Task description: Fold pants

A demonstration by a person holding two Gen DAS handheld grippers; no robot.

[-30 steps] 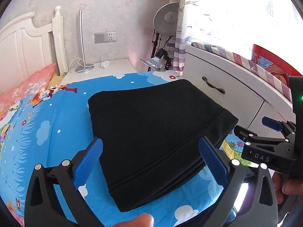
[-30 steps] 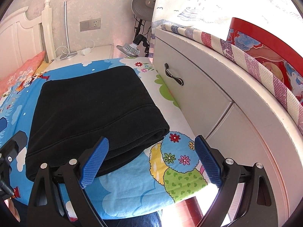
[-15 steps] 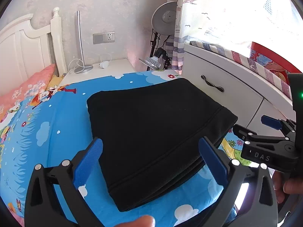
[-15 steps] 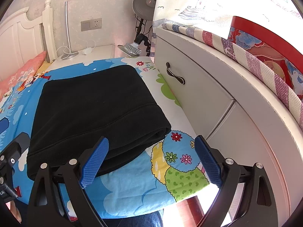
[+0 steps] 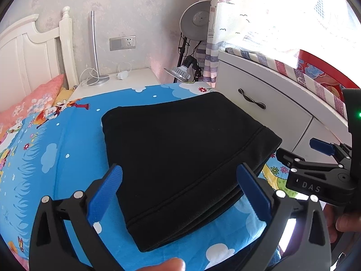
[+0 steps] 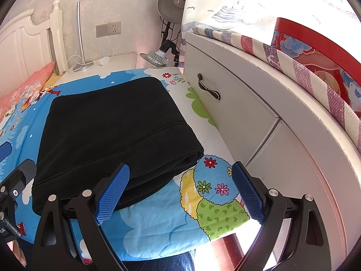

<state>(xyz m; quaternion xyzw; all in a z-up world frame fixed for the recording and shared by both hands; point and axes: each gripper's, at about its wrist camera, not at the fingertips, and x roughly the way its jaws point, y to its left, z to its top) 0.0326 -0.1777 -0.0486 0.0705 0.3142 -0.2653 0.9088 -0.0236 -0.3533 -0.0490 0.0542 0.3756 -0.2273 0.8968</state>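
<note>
The black pants [image 5: 180,151] lie folded into a thick rectangle on the blue cartoon bedsheet [image 5: 52,153], the stacked edges facing me. In the left wrist view my left gripper [image 5: 179,189] hovers open above the near edge of the pants, its blue pads [image 5: 105,192] wide apart with nothing pressed between them. My right gripper [image 6: 180,192] is open too, held over the sheet by the pants' [image 6: 108,131] near right corner, touching nothing. It shows from the side in the left wrist view as the right gripper [image 5: 315,158], to the right of the pants.
A white drawer cabinet [image 6: 237,113] with a dark handle runs along the bed's right side, topped by striped cloth and a red box [image 6: 315,52]. A white nightstand [image 5: 121,79] with a lamp, a clamp light [image 5: 180,72] and the headboard [image 5: 29,56] stand behind. A pink pillow [image 5: 29,103] lies far left.
</note>
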